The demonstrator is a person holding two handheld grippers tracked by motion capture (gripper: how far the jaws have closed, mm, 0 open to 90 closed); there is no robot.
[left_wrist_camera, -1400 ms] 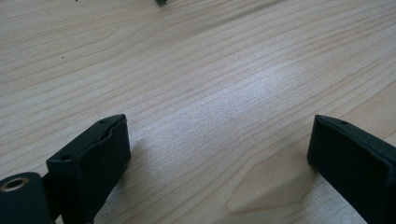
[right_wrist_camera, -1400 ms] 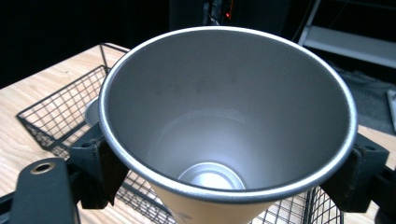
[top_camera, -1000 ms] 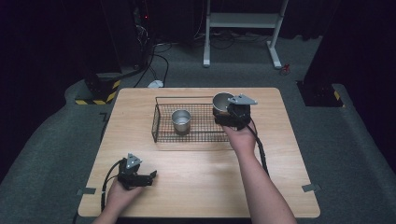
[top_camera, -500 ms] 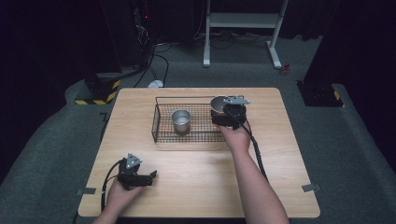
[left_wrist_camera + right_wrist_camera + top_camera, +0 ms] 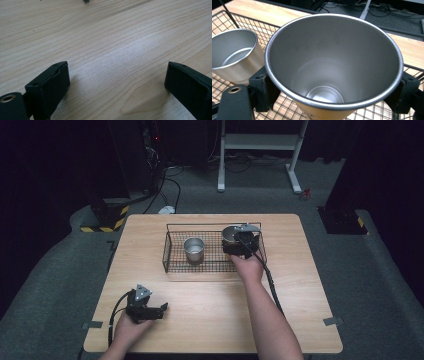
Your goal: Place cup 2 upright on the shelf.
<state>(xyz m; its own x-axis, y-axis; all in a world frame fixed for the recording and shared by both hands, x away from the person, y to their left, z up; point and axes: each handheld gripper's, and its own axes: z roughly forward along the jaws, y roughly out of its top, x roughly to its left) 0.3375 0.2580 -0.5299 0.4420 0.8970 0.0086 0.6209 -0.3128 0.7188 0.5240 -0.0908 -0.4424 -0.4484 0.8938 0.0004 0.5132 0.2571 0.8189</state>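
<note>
High view: right gripper fingers grasping a cup over the basket; left gripper fingers released on the desk.

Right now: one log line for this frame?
right gripper: shut on steel cup, over wire basket | second cup: in basket | left gripper: open, empty, on table

Upright steel cup over wire basket
</note>
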